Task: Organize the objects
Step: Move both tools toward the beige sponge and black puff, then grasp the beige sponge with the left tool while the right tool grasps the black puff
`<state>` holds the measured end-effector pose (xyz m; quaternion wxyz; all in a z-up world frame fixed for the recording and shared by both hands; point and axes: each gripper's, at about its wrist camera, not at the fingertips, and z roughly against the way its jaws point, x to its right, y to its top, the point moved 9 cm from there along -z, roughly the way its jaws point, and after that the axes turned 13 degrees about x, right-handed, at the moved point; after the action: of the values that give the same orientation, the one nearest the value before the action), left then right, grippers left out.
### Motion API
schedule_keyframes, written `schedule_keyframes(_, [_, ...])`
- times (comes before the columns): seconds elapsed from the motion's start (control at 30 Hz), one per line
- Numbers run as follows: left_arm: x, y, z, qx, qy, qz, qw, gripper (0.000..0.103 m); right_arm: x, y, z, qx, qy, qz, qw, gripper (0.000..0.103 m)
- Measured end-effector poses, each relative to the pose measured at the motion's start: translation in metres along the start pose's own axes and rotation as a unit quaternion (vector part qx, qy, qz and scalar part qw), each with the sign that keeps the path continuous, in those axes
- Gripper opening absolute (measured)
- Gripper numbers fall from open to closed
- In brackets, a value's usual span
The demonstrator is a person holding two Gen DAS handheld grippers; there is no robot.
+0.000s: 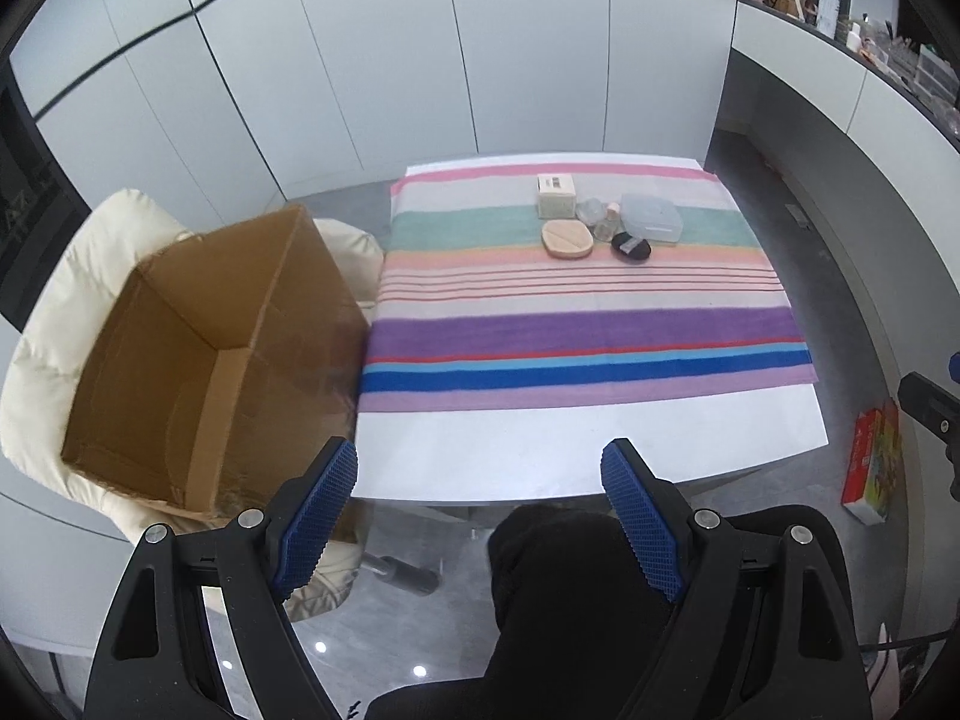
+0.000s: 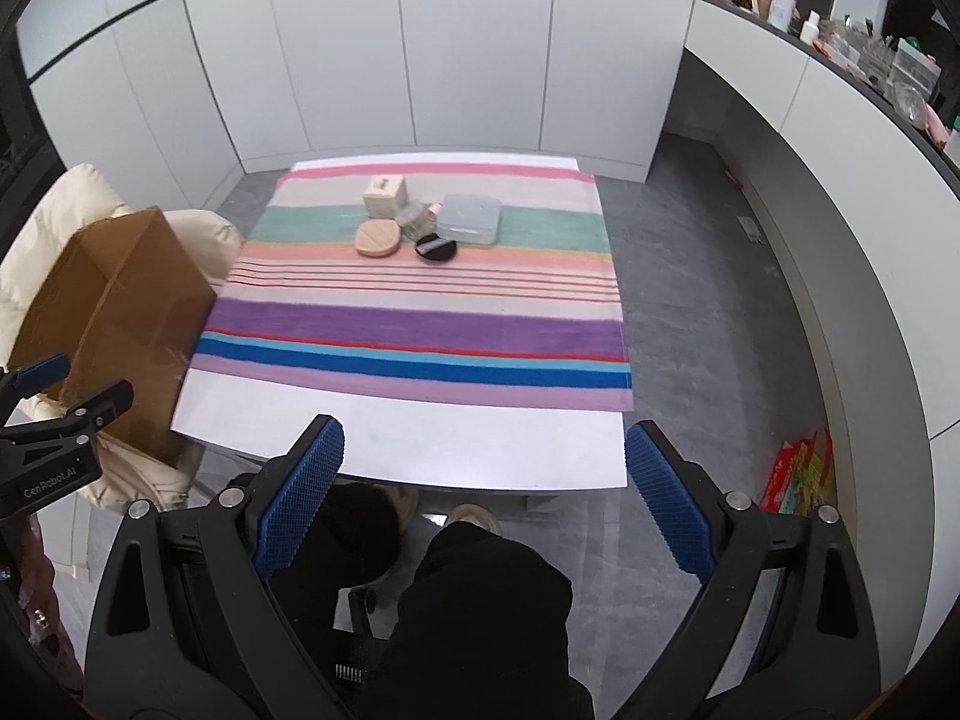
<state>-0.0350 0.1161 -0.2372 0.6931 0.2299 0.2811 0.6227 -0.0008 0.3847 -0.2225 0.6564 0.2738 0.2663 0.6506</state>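
A cluster of small objects lies at the far end of the striped cloth point(image 1: 576, 336): a cream square box point(image 1: 557, 196), a peach oval case point(image 1: 567, 239), a black round puff point(image 1: 630, 246), a clear plastic case point(image 1: 651, 217) and small glass bottles point(image 1: 602, 219). The same cluster shows in the right wrist view around the cream box point(image 2: 385, 195) and the clear case point(image 2: 468, 219). My left gripper point(image 1: 480, 474) is open and empty, held over the table's near edge. My right gripper point(image 2: 483, 453) is open and empty, also at the near edge.
An open cardboard box point(image 1: 198, 354) rests on a cream padded chair point(image 1: 78, 276) left of the white table point(image 1: 588, 450). A colourful carton point(image 1: 870, 468) lies on the floor at right. A cluttered counter point(image 2: 840, 78) runs along the right wall. My black-trousered legs point(image 2: 480, 612) are below.
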Motion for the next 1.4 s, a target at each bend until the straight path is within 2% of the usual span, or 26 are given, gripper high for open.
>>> schedule_keyframes(0.47, [-0.014,0.008,-0.087,-0.045,-0.003,0.043,0.998,0.085,-0.009,0.008,-0.082,-0.016,-0.003,0.009,1.0,0.096])
schedule_keyframes(0.63, [-0.011,0.018,-0.126,-0.041,0.007,0.037,0.9985,0.085,-0.013,0.01,-0.123,-0.025,-0.005,-0.017,1.0,0.096])
schedule_keyframes(0.8, [0.005,0.029,-0.175,-0.043,-0.009,0.029,0.9986,0.085,-0.018,0.009,-0.178,-0.048,0.02,-0.066,0.996,0.096])
schedule_keyframes(0.93, [0.021,0.037,-0.217,-0.041,-0.01,-0.002,0.9991,0.085,-0.018,0.006,-0.226,-0.068,0.036,-0.107,0.991,0.096])
schedule_keyframes(1.17, [0.042,0.044,-0.276,-0.049,-0.04,-0.013,0.9979,0.085,-0.02,0.016,-0.296,-0.067,0.035,-0.109,0.991,0.096])
schedule_keyframes(1.27, [0.046,0.039,-0.295,-0.073,-0.047,-0.01,0.9961,0.085,-0.025,0.025,-0.32,-0.063,0.033,-0.107,0.992,0.096])
schedule_keyframes(1.4, [0.042,0.032,-0.31,-0.088,-0.054,0.012,0.9946,0.085,-0.033,0.037,-0.344,-0.052,0.036,-0.116,0.991,0.096])
